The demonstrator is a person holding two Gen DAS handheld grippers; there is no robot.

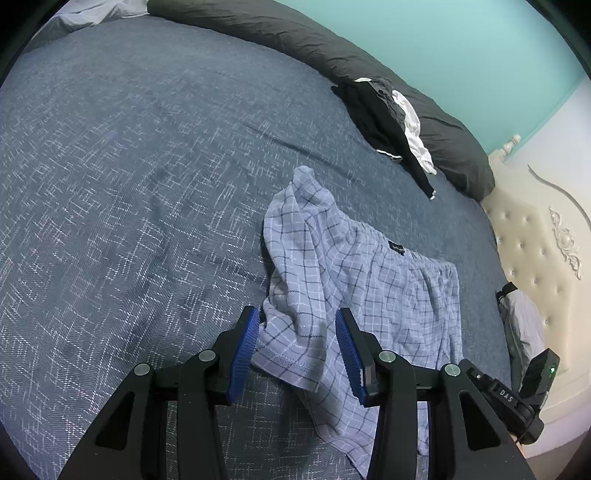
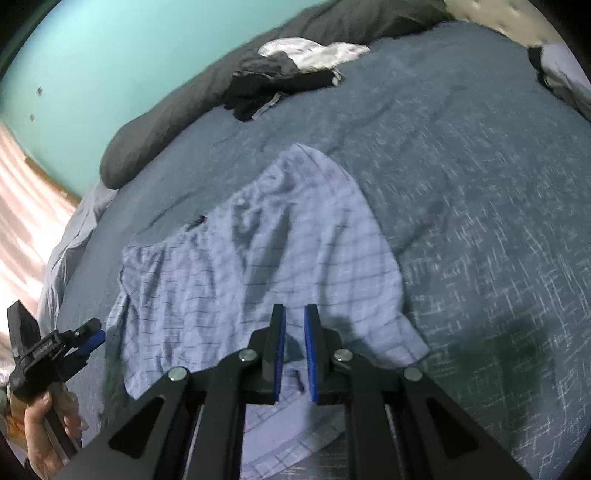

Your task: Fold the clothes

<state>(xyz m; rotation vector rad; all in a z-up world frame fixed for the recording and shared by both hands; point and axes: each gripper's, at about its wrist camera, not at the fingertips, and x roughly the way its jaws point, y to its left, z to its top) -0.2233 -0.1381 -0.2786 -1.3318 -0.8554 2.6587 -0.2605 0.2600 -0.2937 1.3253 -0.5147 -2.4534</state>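
Pale blue checked cotton shorts [image 1: 369, 280] lie rumpled on the blue woven bedspread [image 1: 129, 184]. The left gripper [image 1: 295, 347] stands spread around a raised fold; the right gripper [image 2: 294, 350] is nearly pressed together, whether pinching cloth is unclear. A dark clothes heap [image 1: 384, 118] lies well apart against the long grey bolster [image 1: 295, 33].

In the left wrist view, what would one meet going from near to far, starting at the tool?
left tool → checked shorts → black and white clothes pile → dark grey duvet roll → turquoise wall
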